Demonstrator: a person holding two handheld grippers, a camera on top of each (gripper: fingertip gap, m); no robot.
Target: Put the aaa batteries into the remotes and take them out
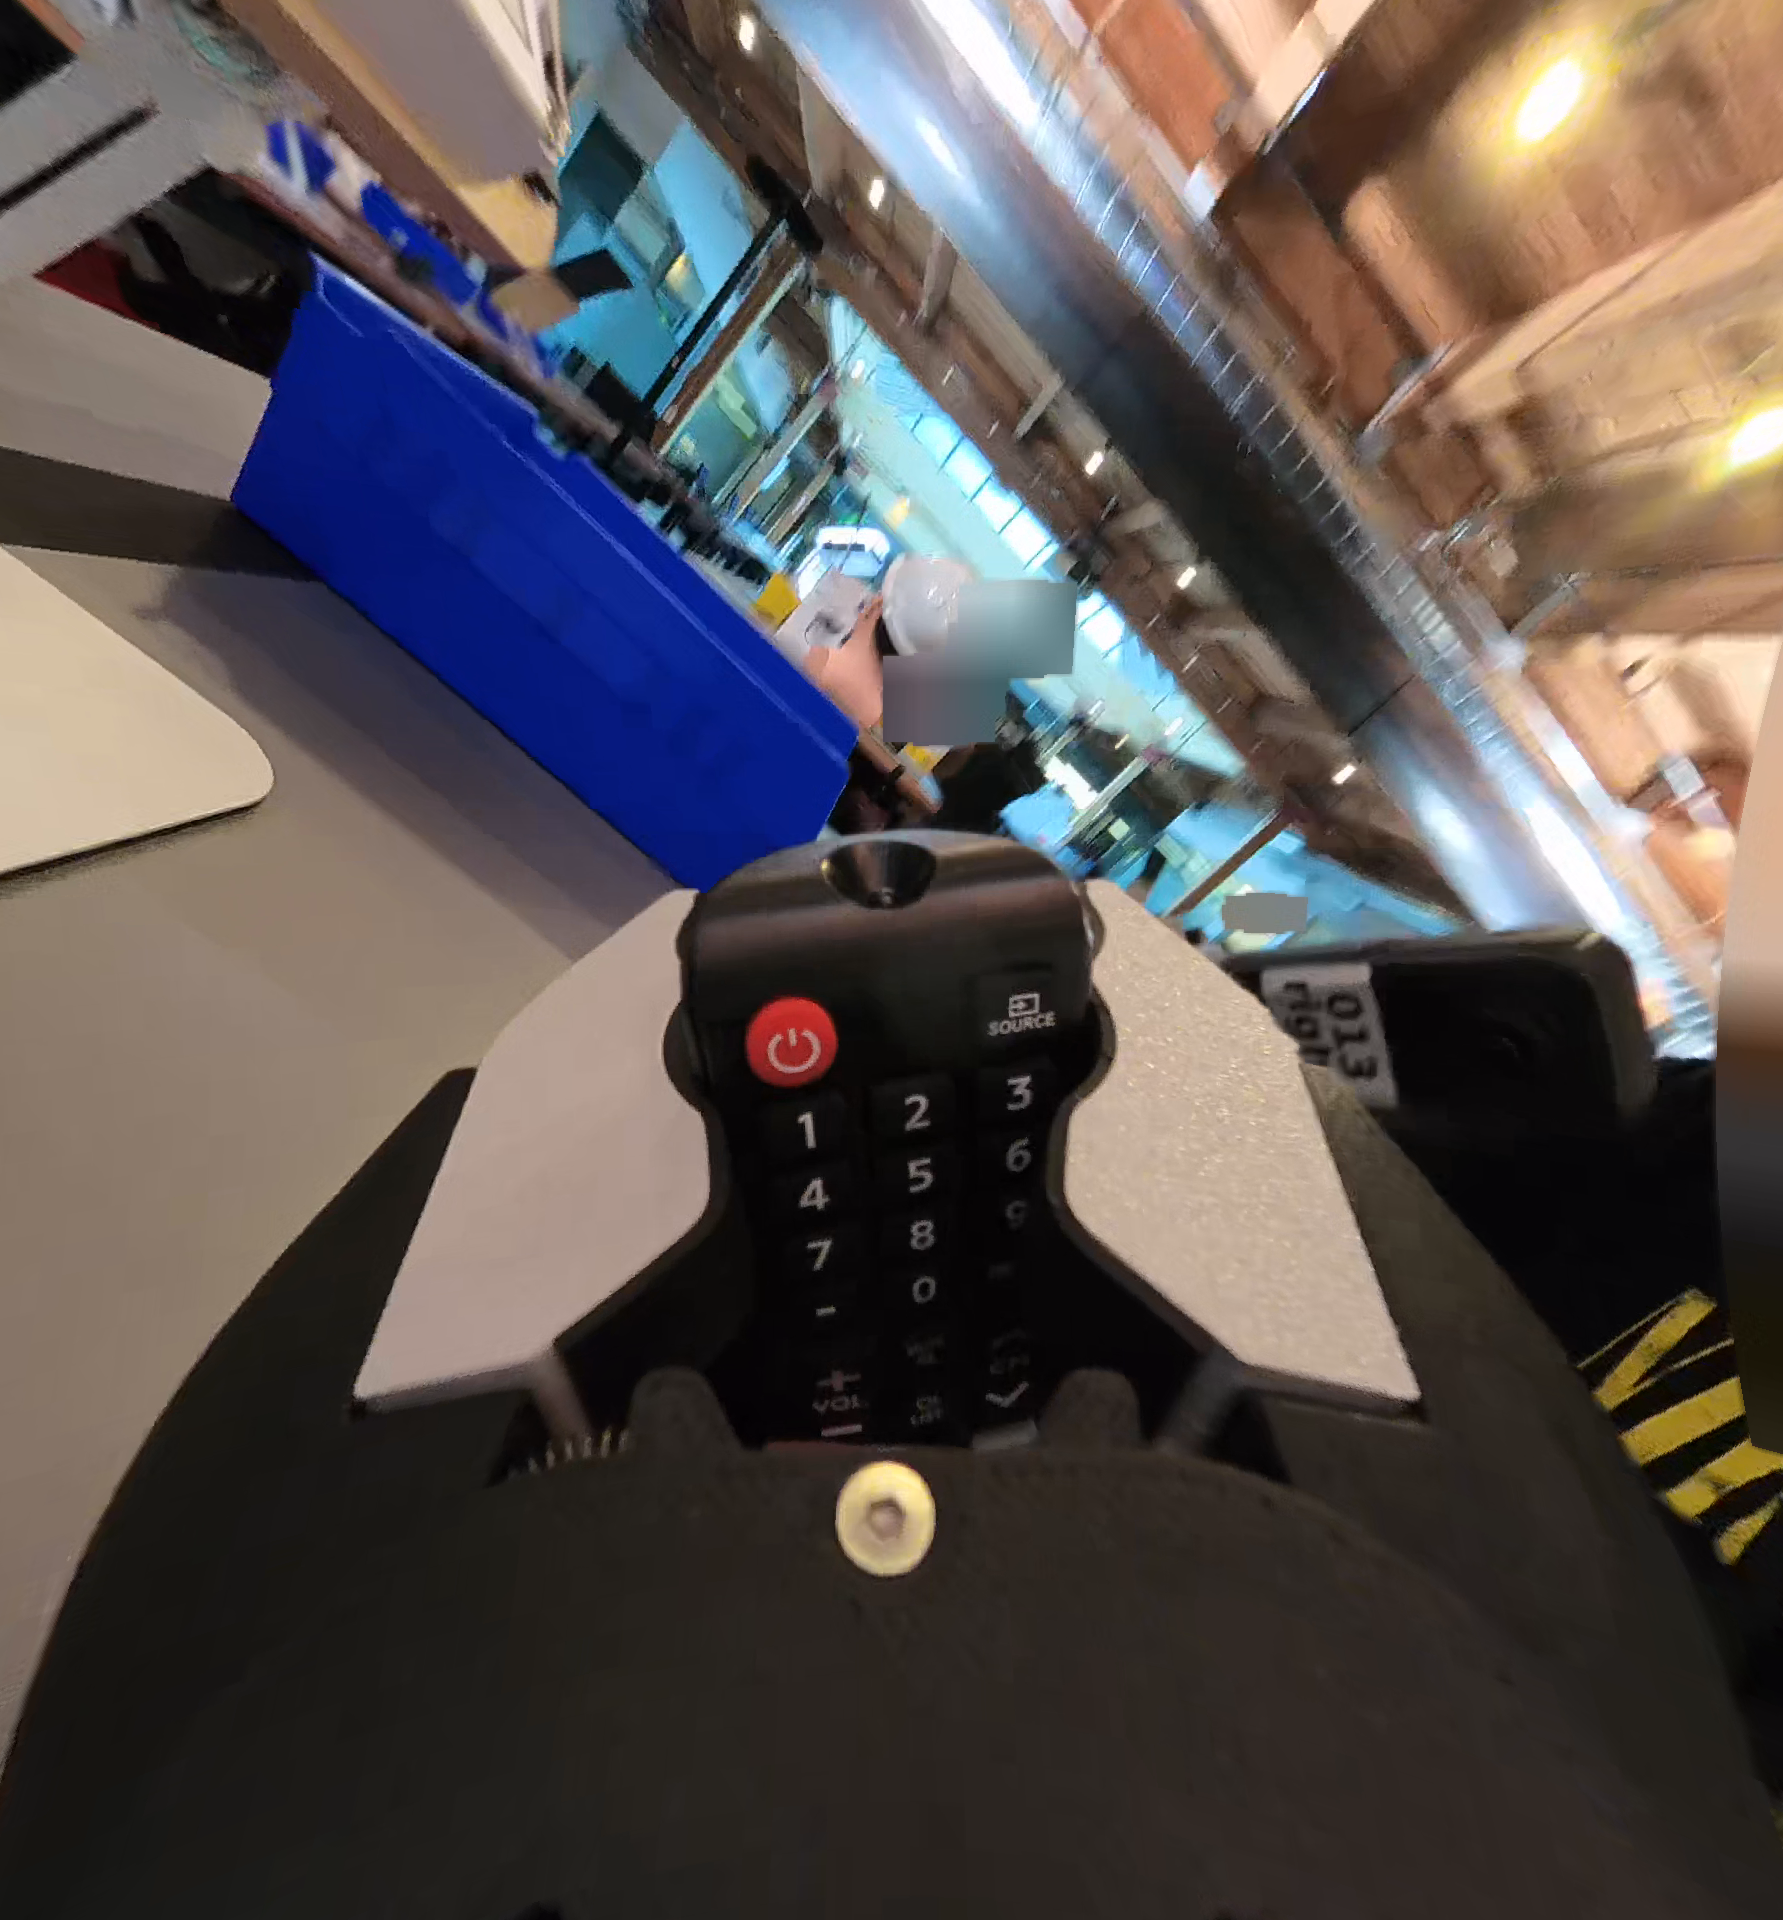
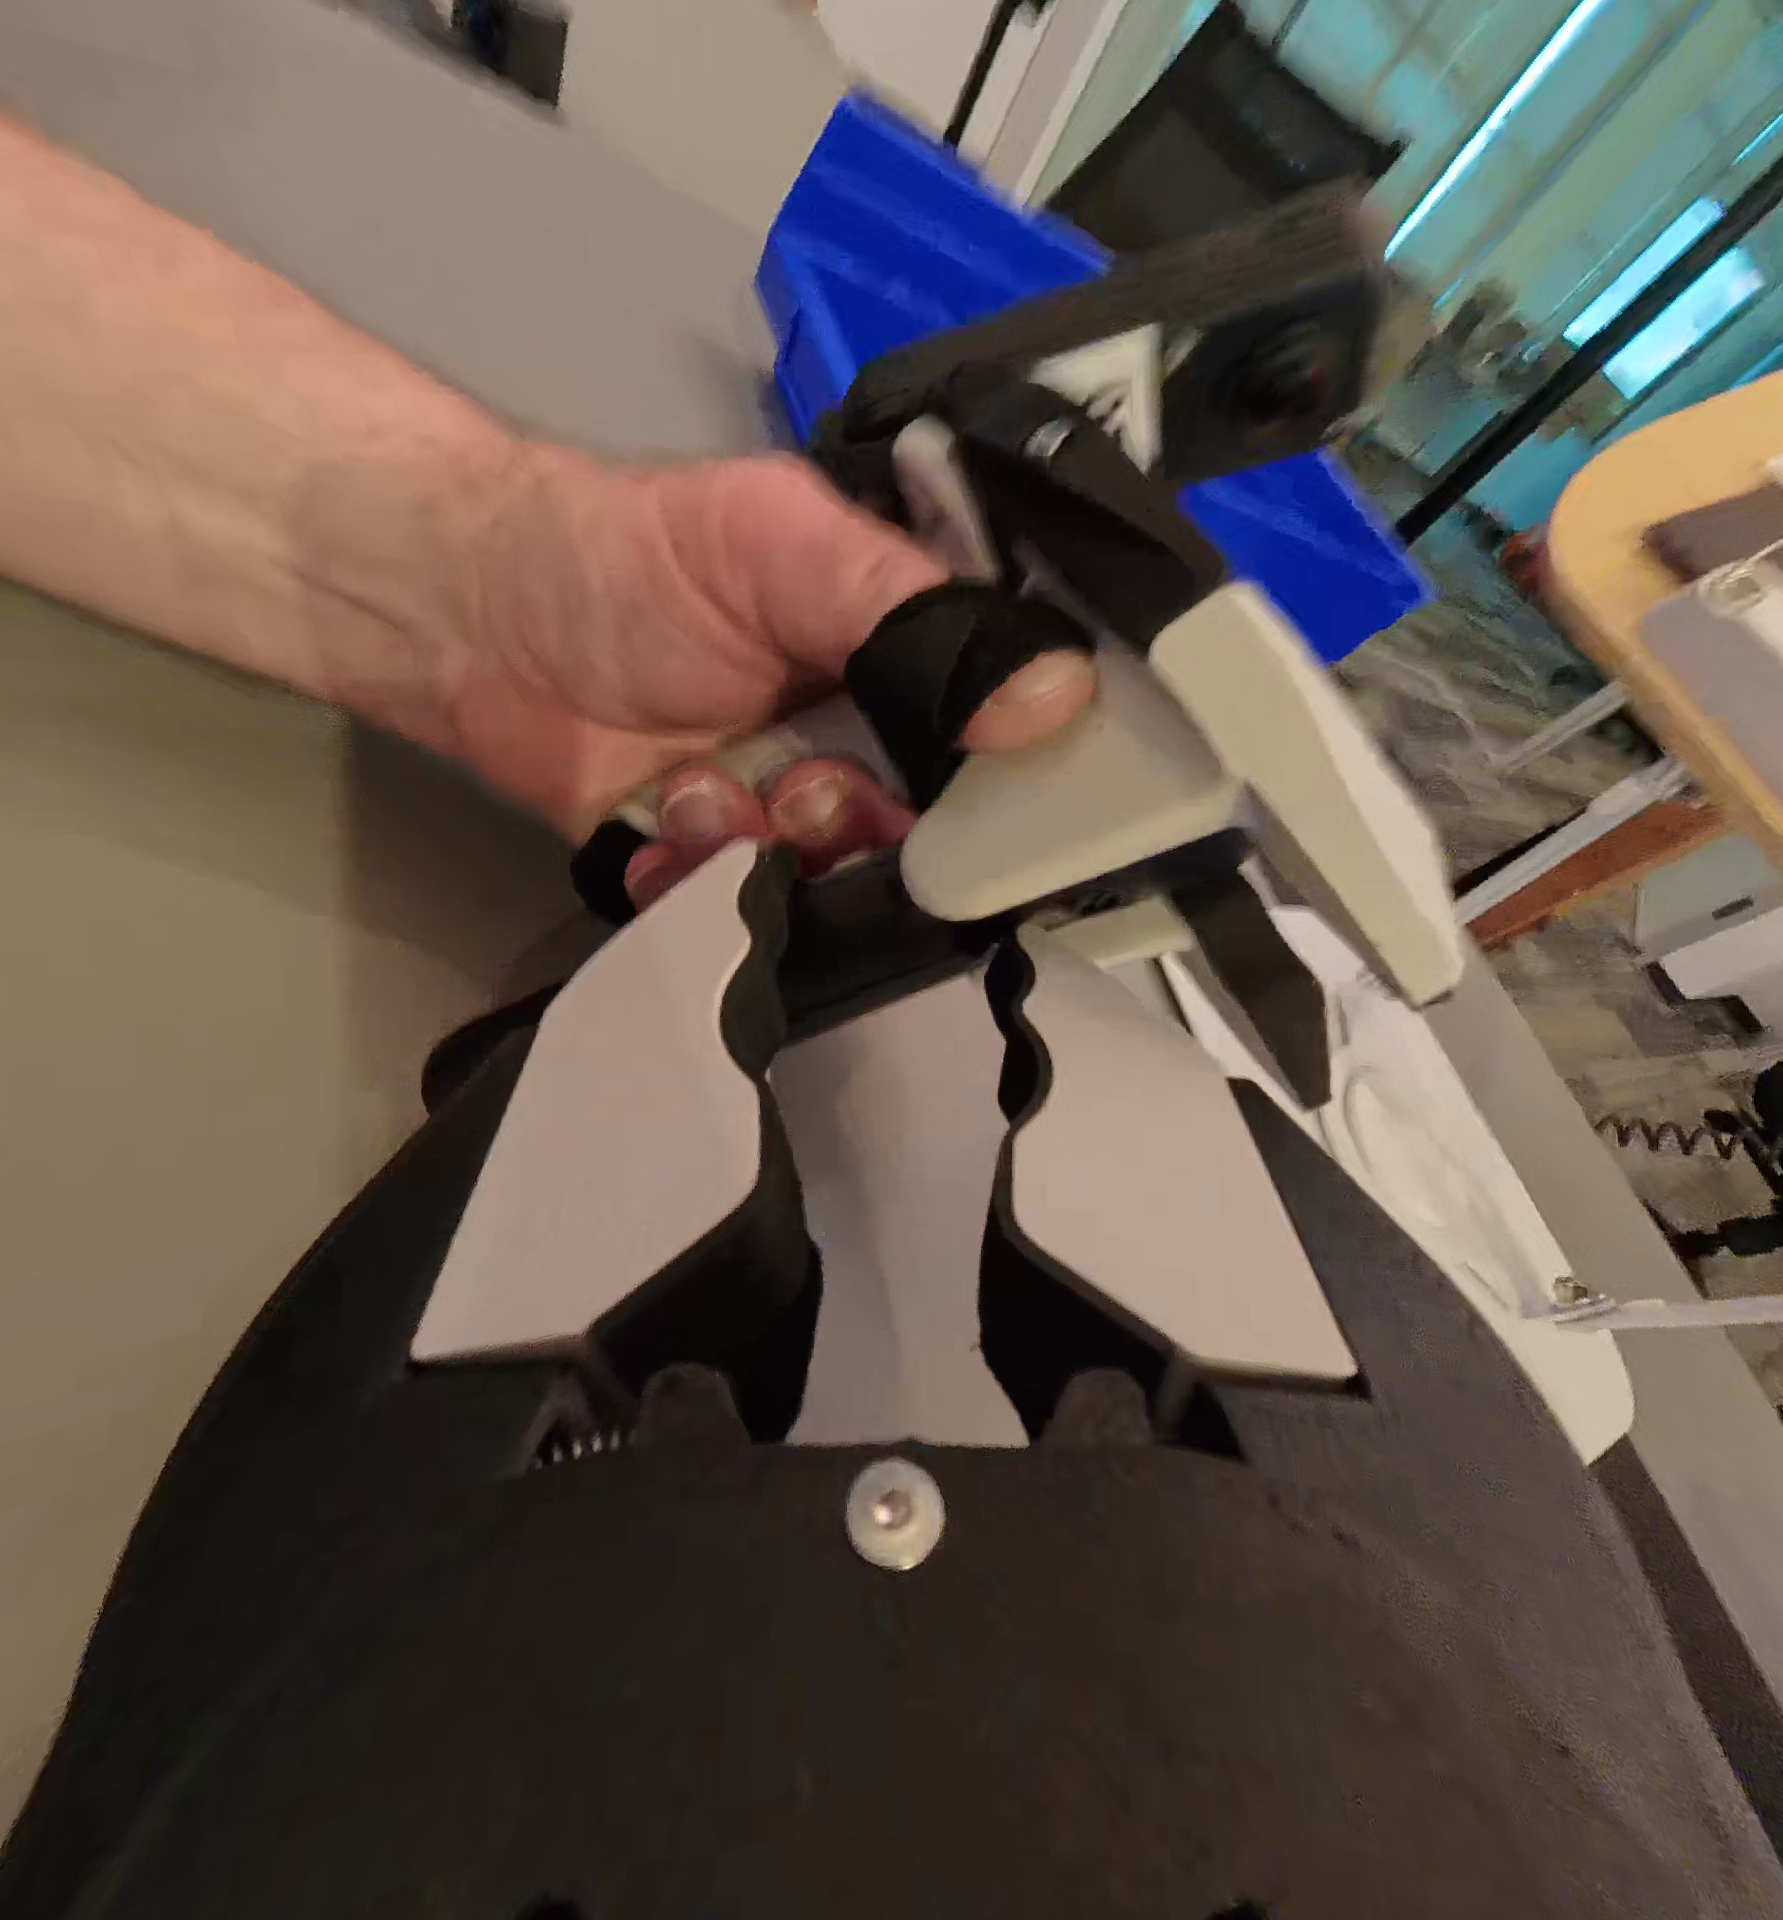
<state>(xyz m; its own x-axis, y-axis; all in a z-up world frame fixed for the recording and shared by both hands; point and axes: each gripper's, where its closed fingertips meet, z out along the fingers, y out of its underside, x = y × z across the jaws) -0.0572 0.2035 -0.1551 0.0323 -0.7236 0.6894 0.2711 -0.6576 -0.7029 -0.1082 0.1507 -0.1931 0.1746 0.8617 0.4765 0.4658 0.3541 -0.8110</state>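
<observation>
Remote (image 1: 892, 1122), black and button-side up with a red power key, is pinched between the fingers of the left gripper (image 1: 887, 1029) at the lower centre of the left wrist view. A blue bin (image 1: 544, 613) is seen above it on the grey table (image 1: 274, 997). In the right wrist view, the right gripper (image 2: 882, 977) is spread with nothing gripped, its tips close to the left hand (image 2: 658, 623) at mid frame.
</observation>
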